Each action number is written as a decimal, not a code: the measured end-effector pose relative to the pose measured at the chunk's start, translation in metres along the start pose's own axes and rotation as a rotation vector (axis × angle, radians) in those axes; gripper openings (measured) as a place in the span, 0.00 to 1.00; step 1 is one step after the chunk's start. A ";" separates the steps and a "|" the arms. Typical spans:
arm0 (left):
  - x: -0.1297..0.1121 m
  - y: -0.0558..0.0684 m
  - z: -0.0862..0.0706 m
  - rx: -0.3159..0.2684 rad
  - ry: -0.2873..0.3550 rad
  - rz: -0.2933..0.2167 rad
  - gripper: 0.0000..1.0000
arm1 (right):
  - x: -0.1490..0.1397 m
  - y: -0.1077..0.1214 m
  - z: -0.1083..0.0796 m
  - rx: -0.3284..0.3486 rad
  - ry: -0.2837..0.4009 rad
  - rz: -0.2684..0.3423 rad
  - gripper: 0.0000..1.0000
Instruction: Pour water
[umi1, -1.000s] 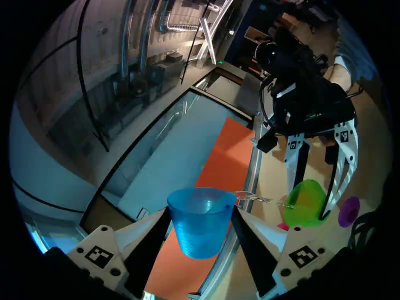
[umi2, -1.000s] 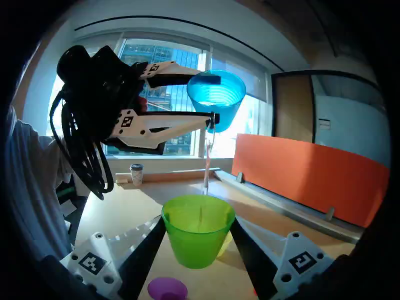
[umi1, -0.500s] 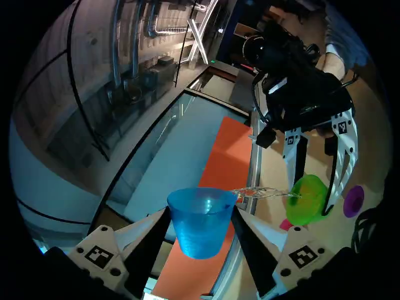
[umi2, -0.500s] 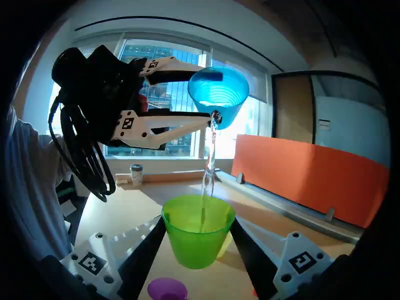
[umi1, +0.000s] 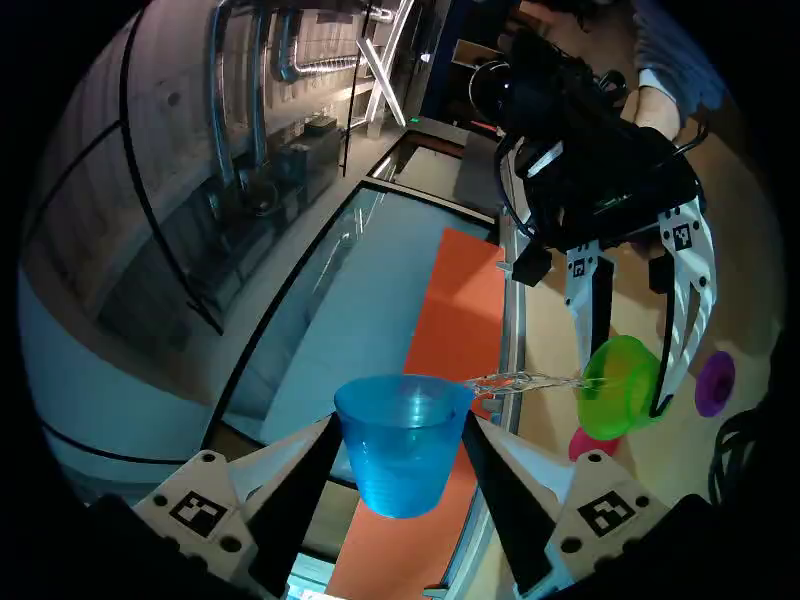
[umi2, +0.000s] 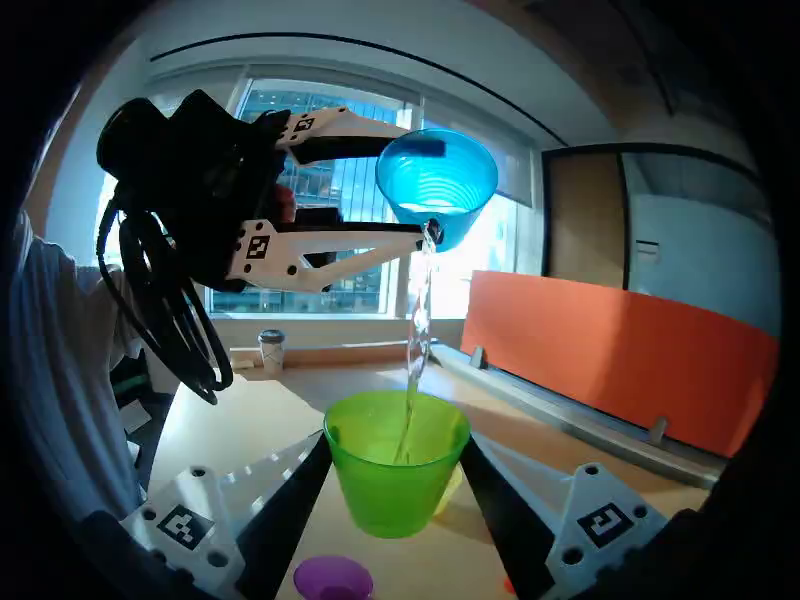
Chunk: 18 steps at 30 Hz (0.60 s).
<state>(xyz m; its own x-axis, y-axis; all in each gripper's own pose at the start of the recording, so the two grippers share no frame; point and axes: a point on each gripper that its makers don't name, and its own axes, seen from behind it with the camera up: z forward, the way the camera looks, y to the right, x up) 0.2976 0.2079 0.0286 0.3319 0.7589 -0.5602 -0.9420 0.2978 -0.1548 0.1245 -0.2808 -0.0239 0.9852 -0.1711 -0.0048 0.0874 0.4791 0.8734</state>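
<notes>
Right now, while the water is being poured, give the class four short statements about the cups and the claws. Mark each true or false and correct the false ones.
1. A stream of water runs from the blue cup into the green cup. True.
2. The left claw grips the green cup. False: it grips the blue cup, and the right claw grips the green one.
3. The blue cup is tilted and held above the green cup. True.
4. The purple cup is held in a claw. False: it stands on the table, free of both claws.
</notes>
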 end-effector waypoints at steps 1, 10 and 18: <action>0.000 -0.001 0.000 0.000 0.000 0.006 0.86 | 0.000 0.000 0.000 0.000 0.001 0.000 0.90; 0.003 -0.005 0.000 0.003 -0.003 0.051 0.86 | 0.002 0.000 -0.001 -0.004 0.006 -0.001 0.90; 0.005 -0.009 0.001 0.006 -0.006 0.090 0.85 | 0.004 0.001 -0.002 -0.008 0.008 -0.004 0.91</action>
<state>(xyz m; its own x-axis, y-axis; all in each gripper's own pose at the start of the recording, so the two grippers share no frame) 0.3079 0.2091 0.0278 0.2466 0.7864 -0.5664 -0.9676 0.2322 -0.0990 0.1286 -0.2793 -0.0235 0.9861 -0.1660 -0.0125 0.0926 0.4850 0.8696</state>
